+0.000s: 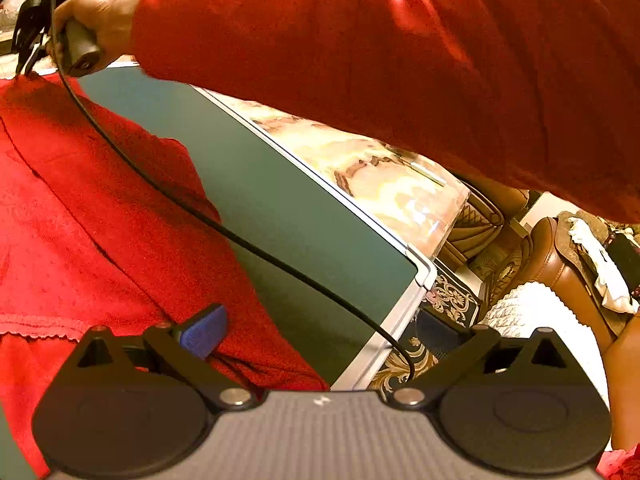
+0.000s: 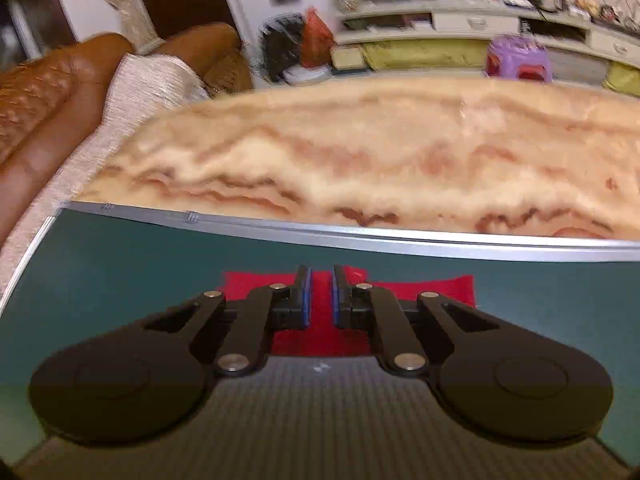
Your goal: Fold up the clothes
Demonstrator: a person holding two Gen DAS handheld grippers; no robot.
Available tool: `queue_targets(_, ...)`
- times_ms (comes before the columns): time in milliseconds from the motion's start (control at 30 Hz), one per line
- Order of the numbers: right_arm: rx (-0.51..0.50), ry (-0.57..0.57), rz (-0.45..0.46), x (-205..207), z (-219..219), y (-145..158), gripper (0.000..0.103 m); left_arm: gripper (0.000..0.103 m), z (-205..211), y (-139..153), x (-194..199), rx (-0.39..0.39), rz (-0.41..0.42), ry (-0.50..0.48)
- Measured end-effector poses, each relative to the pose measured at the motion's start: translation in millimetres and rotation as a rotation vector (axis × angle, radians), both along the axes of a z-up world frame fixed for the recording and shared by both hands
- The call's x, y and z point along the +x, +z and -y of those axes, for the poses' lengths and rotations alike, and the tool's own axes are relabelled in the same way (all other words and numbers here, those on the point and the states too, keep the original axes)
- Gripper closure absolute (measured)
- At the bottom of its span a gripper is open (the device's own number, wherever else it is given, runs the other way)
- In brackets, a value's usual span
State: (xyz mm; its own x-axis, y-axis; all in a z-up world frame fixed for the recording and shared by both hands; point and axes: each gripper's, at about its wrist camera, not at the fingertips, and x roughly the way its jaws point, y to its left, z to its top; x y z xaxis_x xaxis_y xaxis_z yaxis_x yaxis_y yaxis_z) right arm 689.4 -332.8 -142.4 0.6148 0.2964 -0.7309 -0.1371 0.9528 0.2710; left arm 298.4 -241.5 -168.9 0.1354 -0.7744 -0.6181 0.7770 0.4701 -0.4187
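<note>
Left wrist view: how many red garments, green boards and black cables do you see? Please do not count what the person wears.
red garment: 1
green board: 1
black cable: 1
Total: 3

Lived-in home living room, marble-patterned counter (image 2: 380,152) at centre, brown leather sofa (image 2: 52,120) with pale throw at 9 o'clock, cluttered white shelving unit (image 2: 460,20) at 1 o'clock, purple plastic stool (image 2: 518,58) beside it
</note>
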Motion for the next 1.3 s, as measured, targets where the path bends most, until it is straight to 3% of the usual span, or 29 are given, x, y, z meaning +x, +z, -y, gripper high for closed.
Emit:
queue_targets(67,0.028,0.021,-0.009,-27,10,12,0.087,0.001,-1,2,0,0.008,-0.006,0.01)
queue_targets(133,0.045,0.05,-0.024,-60,19,22,0.072,0.001,-5,6,-1,0.026,0.0,0.035)
queue_targets(267,0.01,0.085,-0.046,-171,32,35,0.067,0.002,-35,18,-4,0.066,0.025,0.155)
queue_targets(500,-0.051,-0.086,-0.117,-378,51,42,0.066,0.002,-111,30,-3,0.219,-0.048,0.425)
queue_targets(633,0.041,-0.172,-0.195,-439,48,30,0.061,0.002,-135,35,-1,0.249,-0.108,0.481)
queue_targets(933,0.284,-0.236,-0.278,-458,31,11,0.061,0.002,-130,42,-19,0.282,-0.154,0.525)
queue_targets(1067,0.228,-0.248,-0.29,-452,19,12,0.061,0.002,-125,39,-17,0.301,-0.166,0.529)
queue_targets(1167,0.27,-0.252,-0.276,-453,20,7,0.061,0.002,-117,34,-10,0.309,-0.192,0.532)
queue_targets(1200,0.273,-0.246,-0.273,-453,21,6,0.063,0.002,-115,33,-8,0.31,-0.2,0.53)
queue_targets(1267,0.276,-0.244,-0.275,-453,22,2,0.085,0.002,-112,31,-5,0.301,-0.218,0.526)
queue_targets(1300,0.286,-0.242,-0.275,-453,24,-2,0.089,0.002,-110,29,-4,0.301,-0.226,0.529)
